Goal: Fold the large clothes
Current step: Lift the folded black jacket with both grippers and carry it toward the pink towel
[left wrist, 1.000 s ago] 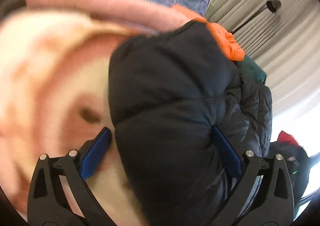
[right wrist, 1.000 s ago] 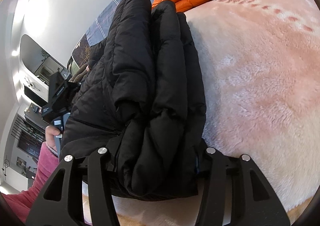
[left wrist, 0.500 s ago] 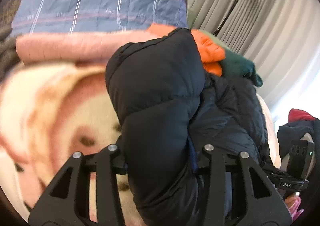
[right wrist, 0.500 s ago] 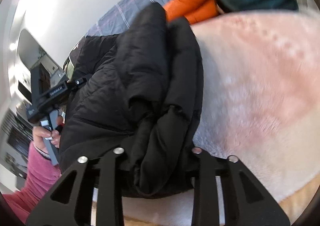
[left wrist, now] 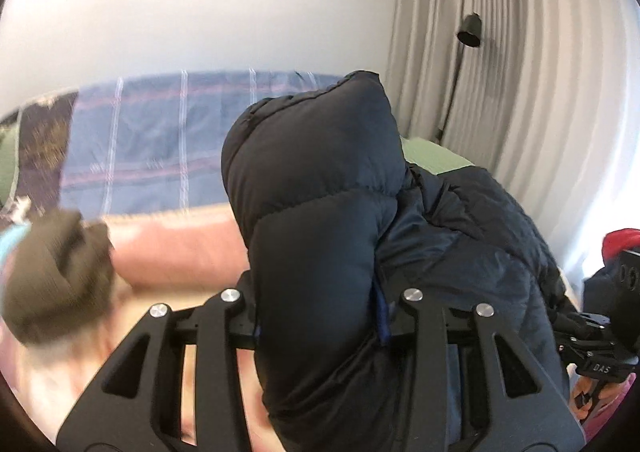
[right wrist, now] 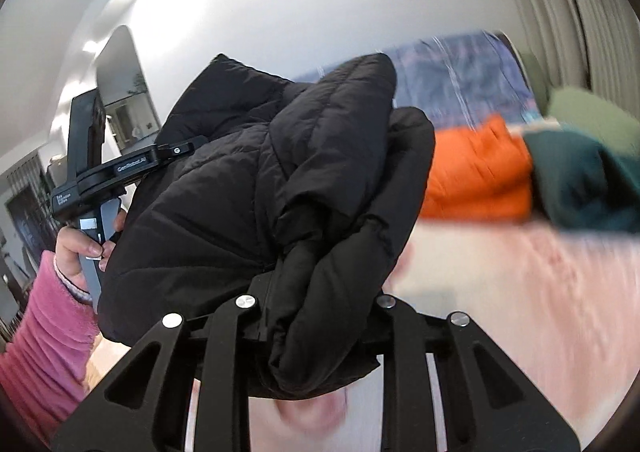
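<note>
Black puffer jacket (right wrist: 280, 180); orange garment (right wrist: 480, 168).

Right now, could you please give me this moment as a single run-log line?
left gripper: shut on black puffer jacket | right gripper: shut on jacket | jacket: bunched, lifted above pink blanket | orange garment: on bed
</note>
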`<state>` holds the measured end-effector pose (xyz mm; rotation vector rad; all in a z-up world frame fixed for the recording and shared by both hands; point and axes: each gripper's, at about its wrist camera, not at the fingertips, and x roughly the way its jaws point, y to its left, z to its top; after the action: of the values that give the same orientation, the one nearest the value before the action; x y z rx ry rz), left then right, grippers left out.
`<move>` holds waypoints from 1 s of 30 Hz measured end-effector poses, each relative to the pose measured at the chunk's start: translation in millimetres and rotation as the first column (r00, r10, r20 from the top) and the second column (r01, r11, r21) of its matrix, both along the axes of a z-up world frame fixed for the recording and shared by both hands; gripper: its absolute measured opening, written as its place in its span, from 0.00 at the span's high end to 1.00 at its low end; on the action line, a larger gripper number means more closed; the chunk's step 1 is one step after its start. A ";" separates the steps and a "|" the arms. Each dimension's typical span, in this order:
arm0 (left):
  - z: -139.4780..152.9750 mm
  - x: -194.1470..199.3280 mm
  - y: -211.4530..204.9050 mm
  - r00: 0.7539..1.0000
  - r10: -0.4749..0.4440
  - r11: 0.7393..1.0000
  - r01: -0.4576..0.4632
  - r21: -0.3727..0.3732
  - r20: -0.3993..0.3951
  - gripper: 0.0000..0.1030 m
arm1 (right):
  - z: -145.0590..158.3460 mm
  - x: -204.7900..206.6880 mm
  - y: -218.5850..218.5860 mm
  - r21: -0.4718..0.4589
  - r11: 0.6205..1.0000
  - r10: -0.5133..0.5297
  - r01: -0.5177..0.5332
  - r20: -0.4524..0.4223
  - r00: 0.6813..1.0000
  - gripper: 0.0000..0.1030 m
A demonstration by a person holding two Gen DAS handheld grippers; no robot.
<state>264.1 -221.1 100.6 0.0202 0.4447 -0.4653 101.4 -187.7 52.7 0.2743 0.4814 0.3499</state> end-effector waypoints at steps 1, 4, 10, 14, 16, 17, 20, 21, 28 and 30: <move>10.0 10.9 0.3 1.000 0.016 1.000 -0.016 0.011 0.010 0.62 | 6.5 16.0 1.1 0.006 1.000 0.009 -0.009 0.011 1.000 0.77; 38.0 49.7 -1.9 0.997 0.068 0.996 -0.071 0.060 0.047 0.62 | 22.1 66.4 3.8 0.045 0.998 0.039 -0.040 0.029 0.999 0.76; 64.8 156.1 0.1 0.979 0.159 0.967 -0.180 0.181 0.126 0.61 | 26.4 177.4 30.5 0.086 0.995 0.044 -0.046 0.024 0.999 0.76; 50.7 234.7 9.4 0.957 0.251 0.909 -0.285 0.305 0.146 0.59 | 3.6 253.6 47.5 0.115 0.993 0.032 -0.031 -0.015 0.999 0.77; 35.8 263.9 13.5 0.942 0.296 0.875 -0.335 0.350 0.161 0.54 | -14.8 291.9 54.4 0.118 0.993 0.012 -0.006 -0.050 0.999 0.77; 21.5 280.8 14.4 0.921 0.344 0.843 -0.388 0.371 0.182 0.43 | -29.5 312.3 59.6 0.115 0.993 -0.003 0.012 -0.083 0.997 0.77; -30.5 316.3 20.8 0.843 0.479 0.730 -0.537 0.423 0.245 0.14 | -103.1 366.7 59.3 0.071 0.993 -0.065 0.089 -0.295 0.953 0.69; -54.7 328.4 17.2 0.865 0.467 0.747 -0.498 0.440 0.187 0.13 | -123.1 370.4 55.2 0.116 0.989 -0.048 0.089 -0.316 0.947 0.60; -131.8 338.4 23.1 0.910 0.406 0.788 -0.393 0.474 0.079 0.13 | -124.8 347.0 71.3 -0.022 0.996 -0.093 0.091 -0.201 0.975 0.45; -126.2 330.1 36.1 0.905 0.417 0.773 -0.403 0.490 0.087 0.13 | -117.6 335.0 74.6 -0.056 0.992 -0.121 0.112 -0.187 0.975 0.37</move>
<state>594.2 -185.0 -25.6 0.4137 0.5706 0.0970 436.4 -113.2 -64.9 0.2923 0.6577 0.1987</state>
